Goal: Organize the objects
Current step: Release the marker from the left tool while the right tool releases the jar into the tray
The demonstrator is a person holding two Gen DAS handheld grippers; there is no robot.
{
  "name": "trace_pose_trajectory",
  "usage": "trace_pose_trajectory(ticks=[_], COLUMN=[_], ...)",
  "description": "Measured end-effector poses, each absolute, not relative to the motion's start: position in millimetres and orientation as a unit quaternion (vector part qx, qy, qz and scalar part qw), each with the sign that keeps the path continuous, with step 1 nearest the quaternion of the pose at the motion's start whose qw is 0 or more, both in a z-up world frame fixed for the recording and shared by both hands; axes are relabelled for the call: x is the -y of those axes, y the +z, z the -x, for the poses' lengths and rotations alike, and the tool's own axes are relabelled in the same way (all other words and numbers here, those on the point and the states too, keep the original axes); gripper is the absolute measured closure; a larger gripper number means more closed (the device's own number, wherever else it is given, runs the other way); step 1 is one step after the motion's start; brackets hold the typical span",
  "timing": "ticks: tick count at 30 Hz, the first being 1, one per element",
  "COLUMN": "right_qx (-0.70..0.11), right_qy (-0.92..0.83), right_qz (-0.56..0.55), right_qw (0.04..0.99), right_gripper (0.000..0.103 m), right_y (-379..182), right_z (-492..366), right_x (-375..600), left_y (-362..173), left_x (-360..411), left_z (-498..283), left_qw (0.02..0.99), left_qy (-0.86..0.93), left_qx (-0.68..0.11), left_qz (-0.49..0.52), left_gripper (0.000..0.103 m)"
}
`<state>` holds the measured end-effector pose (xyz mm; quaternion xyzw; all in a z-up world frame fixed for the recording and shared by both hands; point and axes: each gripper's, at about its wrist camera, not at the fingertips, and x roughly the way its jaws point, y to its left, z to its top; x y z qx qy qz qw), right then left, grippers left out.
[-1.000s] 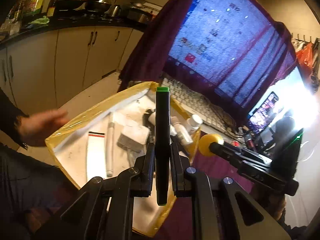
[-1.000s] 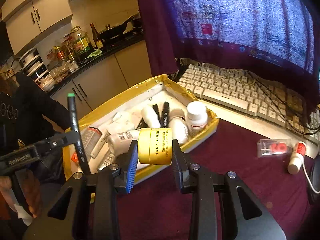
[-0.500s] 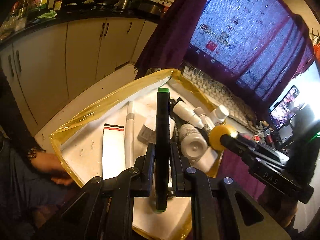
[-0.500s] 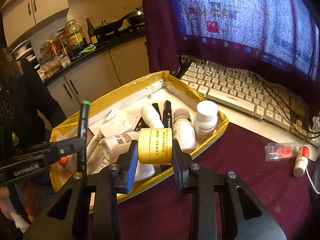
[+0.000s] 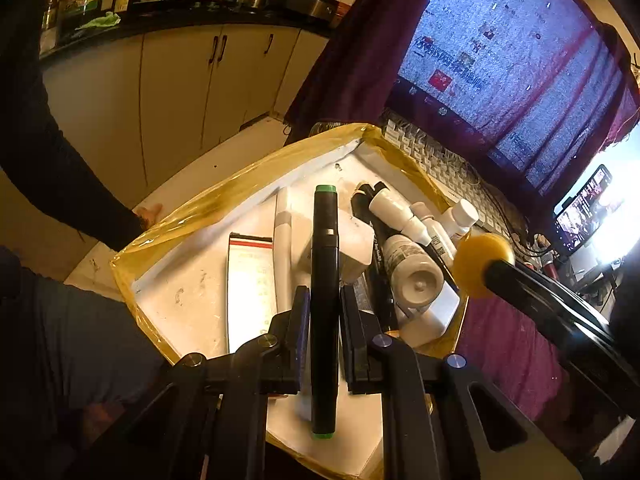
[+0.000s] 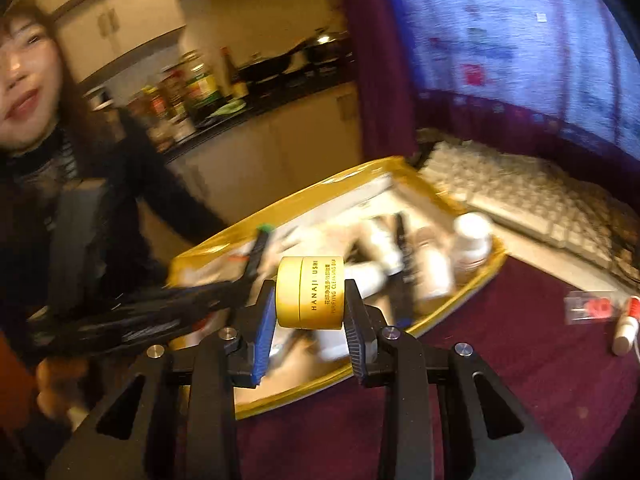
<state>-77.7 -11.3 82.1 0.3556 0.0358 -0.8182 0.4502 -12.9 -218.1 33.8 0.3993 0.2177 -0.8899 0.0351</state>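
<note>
My left gripper (image 5: 325,320) is shut on a black marker (image 5: 325,280) with green ends, held lengthwise over the yellow-rimmed box (image 5: 240,188). Inside the box lie white bottles (image 5: 412,268), a flat white tube (image 5: 250,280), a white stick and black pens. In the right wrist view my right gripper (image 6: 310,300) is shut on a small yellow jar (image 6: 310,296), held above the near edge of the same box (image 6: 486,264). The jar (image 5: 478,260) and the right gripper's arm show at the right of the left wrist view. The left gripper (image 6: 256,256) with its marker appears blurred at the left.
A white keyboard (image 6: 532,200) lies behind the box under a big screen draped in purple cloth (image 5: 360,52). A small clear packet (image 6: 590,308) and a white tube (image 6: 626,330) rest on the maroon tablecloth at right. A person in dark sleeves (image 5: 52,160) stands left. Kitchen cabinets stand behind.
The left gripper with the marker has sunk closer over the box. The right gripper with the jar has swung sideways, its view now blurred and showing the person at left.
</note>
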Motion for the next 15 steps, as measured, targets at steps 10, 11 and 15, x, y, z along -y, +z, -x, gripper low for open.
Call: trace_pose_trajectory(ticks=[10,11,15], right_qx=[-0.064,-0.068,-0.085], right_qy=[-0.763,-0.767,-0.782], right_qz=[-0.418,-0.417,-0.407], right_qw=[0.488,0.483,0.465], right_gripper=[0.073,0.073,0.073], right_y=[47.9,46.6,47.4], right_z=[62.1,60.9,60.8], right_x=[34.4,34.9,34.0], left_y=[34.9,34.1,31.9], left_x=[223.4,223.8,219.7], left_z=[7.4,7.0,7.7], left_qw=[0.045,0.046,0.045], left_qy=[-0.889,-0.888,-0.887], left_qx=[-0.217,-0.218,-0.214], left_qz=[-0.401,-0.402,-0.407], left_gripper=[0.091,0.091,0.091])
